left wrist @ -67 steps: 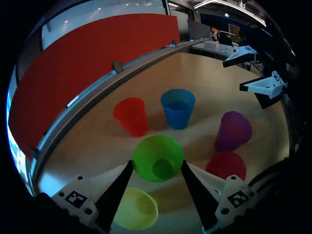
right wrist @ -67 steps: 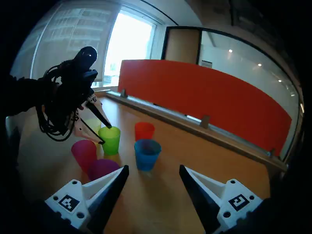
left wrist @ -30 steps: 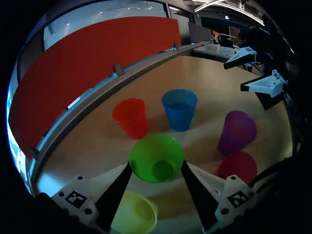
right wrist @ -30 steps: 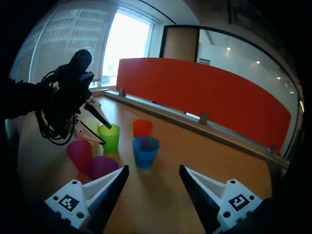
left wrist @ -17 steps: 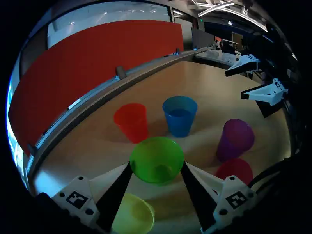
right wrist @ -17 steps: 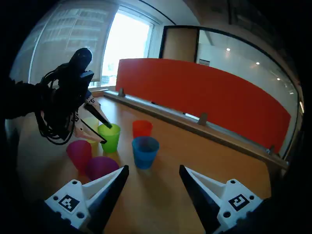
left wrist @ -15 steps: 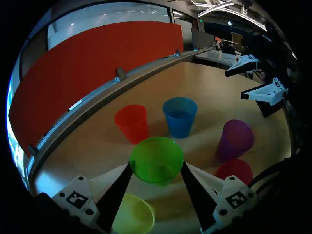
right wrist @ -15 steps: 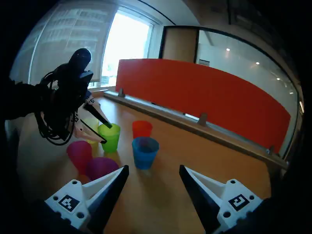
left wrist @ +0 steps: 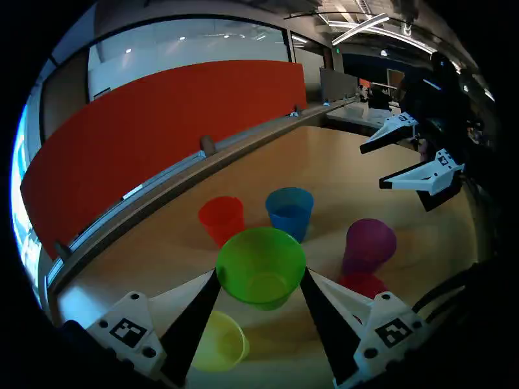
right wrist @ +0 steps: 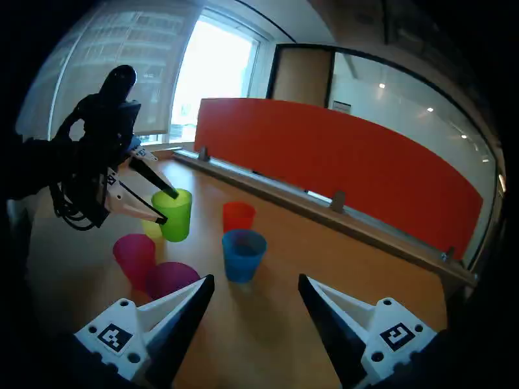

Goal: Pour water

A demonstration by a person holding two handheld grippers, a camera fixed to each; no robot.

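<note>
My left gripper [left wrist: 261,275] is shut on a green cup [left wrist: 261,256] and holds it upright in the air above the wooden table [left wrist: 337,149]. In the right gripper view the left gripper [right wrist: 168,208] grips the green cup [right wrist: 175,217] by its sides. Below stand an orange cup [left wrist: 222,219], a blue cup [left wrist: 290,211] with water in it, a purple cup [left wrist: 368,243], a pink cup [left wrist: 362,284] and a yellow cup [left wrist: 219,340]. My right gripper [right wrist: 256,305] hangs open over the table, near the blue cup [right wrist: 244,254], with nothing between its fingers.
A red partition [right wrist: 350,162] with a rail runs along the table's far edge. A person's dark sleeve and cables [right wrist: 58,175] sit behind the left gripper. The right gripper [left wrist: 373,168] hovers beyond the purple cup [right wrist: 170,279]. The pink cup [right wrist: 134,256] stands beside it.
The left gripper has risen with the green cup, which now hangs well above the table and the other cups. The right gripper has stayed open and nearly still.
</note>
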